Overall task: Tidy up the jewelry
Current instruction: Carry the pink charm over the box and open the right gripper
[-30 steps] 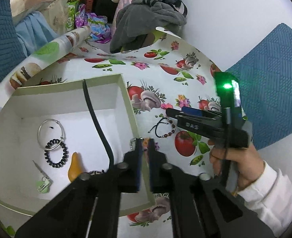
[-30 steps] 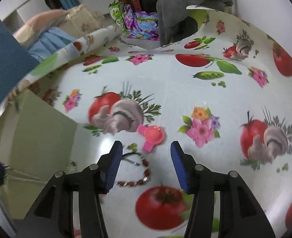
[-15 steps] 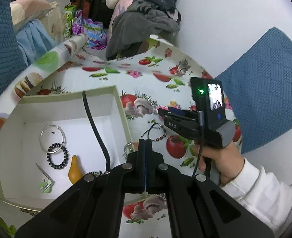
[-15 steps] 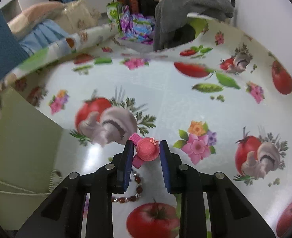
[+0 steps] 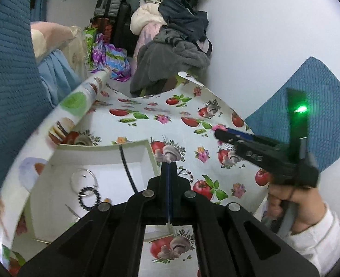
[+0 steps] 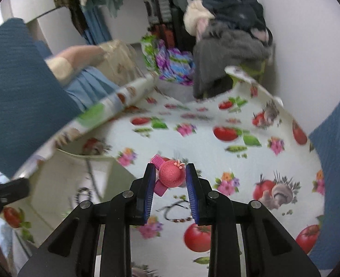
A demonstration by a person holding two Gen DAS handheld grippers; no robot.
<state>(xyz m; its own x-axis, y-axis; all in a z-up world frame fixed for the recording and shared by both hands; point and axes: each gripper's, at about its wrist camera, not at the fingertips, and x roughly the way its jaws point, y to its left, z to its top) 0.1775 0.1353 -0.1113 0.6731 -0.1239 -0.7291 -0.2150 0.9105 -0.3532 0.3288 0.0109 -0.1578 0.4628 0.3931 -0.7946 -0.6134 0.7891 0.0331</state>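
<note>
My right gripper [image 6: 170, 170] is shut on a pink hair clip with a small round hat [image 6: 171, 175] and holds it up above the table. The same gripper [image 5: 220, 135] shows at the right of the left wrist view, carried by a hand [image 5: 292, 198]. My left gripper [image 5: 168, 164] is shut over the right wall of an open white box [image 5: 153, 154]. A thin pale chain [image 5: 169, 214] runs through the slit between its pads. A beaded bracelet [image 6: 176, 212] lies on the tablecloth below the clip, also visible as the bracelet [image 5: 186, 173].
Inside the box lie a silver bangle [image 5: 84, 177], a black coil hair tie [image 5: 89, 196], a black cord [image 5: 128, 168] and a small pin [image 5: 71, 211]. The tomato-print tablecloth [image 5: 193, 115] curls up at its far edge. Clothes [image 5: 170, 55] and blue cushions [image 5: 326, 106] surround the table.
The right gripper closed on the pink clip and lifted it off the tablecloth. The left gripper closed at the box wall, and both grippers rose.
</note>
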